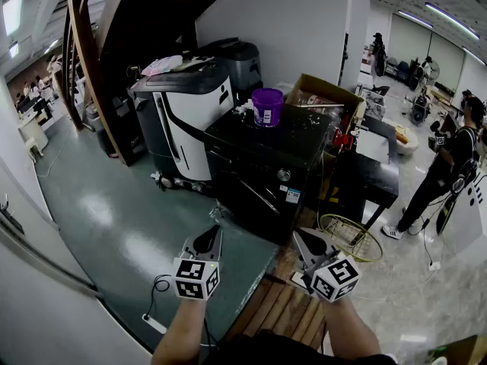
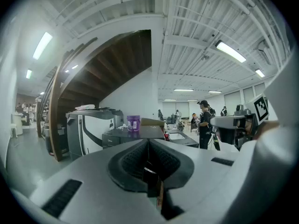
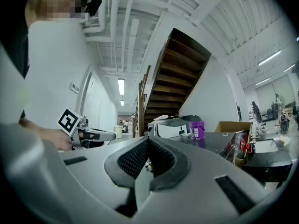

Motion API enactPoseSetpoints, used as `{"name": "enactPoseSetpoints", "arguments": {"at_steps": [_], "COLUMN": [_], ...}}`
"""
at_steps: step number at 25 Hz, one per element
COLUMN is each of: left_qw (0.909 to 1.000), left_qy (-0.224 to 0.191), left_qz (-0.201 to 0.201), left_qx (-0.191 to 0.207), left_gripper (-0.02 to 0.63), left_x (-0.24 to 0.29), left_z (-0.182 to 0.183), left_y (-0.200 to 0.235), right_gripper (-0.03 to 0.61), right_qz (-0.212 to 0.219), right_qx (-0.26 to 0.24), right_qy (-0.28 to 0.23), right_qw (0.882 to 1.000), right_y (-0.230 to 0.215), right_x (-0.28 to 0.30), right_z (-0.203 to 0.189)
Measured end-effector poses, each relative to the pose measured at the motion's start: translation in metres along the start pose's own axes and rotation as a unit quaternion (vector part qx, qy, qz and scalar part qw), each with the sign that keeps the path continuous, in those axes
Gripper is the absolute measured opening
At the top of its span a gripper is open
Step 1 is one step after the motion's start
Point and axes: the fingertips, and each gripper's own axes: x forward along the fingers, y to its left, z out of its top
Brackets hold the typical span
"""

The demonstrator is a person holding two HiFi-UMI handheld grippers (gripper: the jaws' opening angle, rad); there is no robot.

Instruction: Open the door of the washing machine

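Two empty, closed tongs, the left tongs (image 1: 215,233) and the right tongs (image 1: 299,235), hung well short of the washing machine (image 1: 293,139), so one should probably open, reach the door (image 1: 253,192) on its front and grip squarely before pulling.

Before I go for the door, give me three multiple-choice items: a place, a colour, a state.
1. Where does the purple bucket stand? A on the floor; B on top of the washing machine; C in the cardboard box.
2. What colour is the washing machine? A white; B red; C black.
3. How are the left tool and right tool? A both shut, empty; B both open; C one gripping the door.
Answers: B, it sits on the machine's top; C, its body is black; A, jaws together, nothing between.
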Motion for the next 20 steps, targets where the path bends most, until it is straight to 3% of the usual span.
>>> {"name": "enactPoseSetpoints", "arguments": {"at_steps": [9,15,20], "left_qw": [1.0,1.0,0.9999], "left_qy": [-0.001,-0.005,-0.01], "left_qz": [-0.004,-0.005,-0.007], "left_qx": [0.0,0.002,-0.005], "left_gripper": [0.021,0.023,0.025], "left_x": [-0.005,-0.011,-0.018], "left_z": [-0.001,0.003,0.003], "left_y": [-0.005,-0.006,-0.005], "right_gripper": [0.015,0.015,0.017], "right_qz": [0.022,0.011,0.016], "right_qx": [-0.021,-0.025,0.001], "right_qy": [0.006,0.006,-0.008], "right_qw": [1.0,1.0,1.0], "right_y": [0.014,0.015,0.019], "right_x": [-0.002,-0.004,-0.005], "right_z": [-0.001,0.003,0.005]}}
